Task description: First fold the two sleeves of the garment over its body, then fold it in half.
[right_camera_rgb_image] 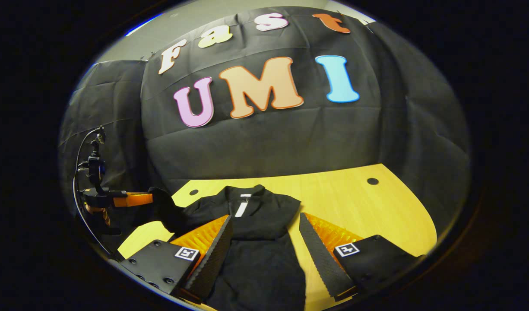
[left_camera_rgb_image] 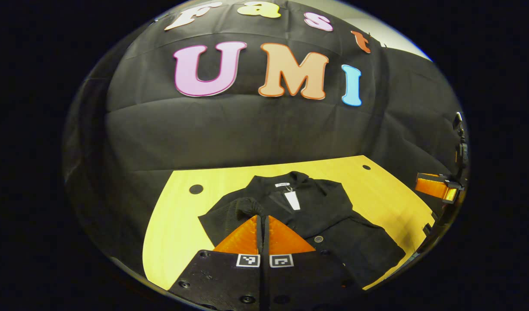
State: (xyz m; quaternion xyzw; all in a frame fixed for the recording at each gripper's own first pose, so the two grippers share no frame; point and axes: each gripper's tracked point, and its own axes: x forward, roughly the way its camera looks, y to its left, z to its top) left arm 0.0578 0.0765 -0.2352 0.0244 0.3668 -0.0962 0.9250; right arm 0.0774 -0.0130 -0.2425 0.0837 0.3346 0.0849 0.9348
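Black cloth wall (left_camera_rgb_image: 255, 129) behind pale wood table (right_camera_rgb_image: 376, 207); round dark holes (left_camera_rgb_image: 196, 188) in tabletop; lighting dim.

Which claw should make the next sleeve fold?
Left, probably. The left claw is shut on a sleeve, bunched at its tips, and in the right gripper view it holds that sleeve lifted beside the garment. The right claw is open above the garment, holding nothing.

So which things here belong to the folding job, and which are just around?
Job: garment; its sleeve, pinched in the left tongs; right tongs, open over the body.
Around: table; white tag; table holes.
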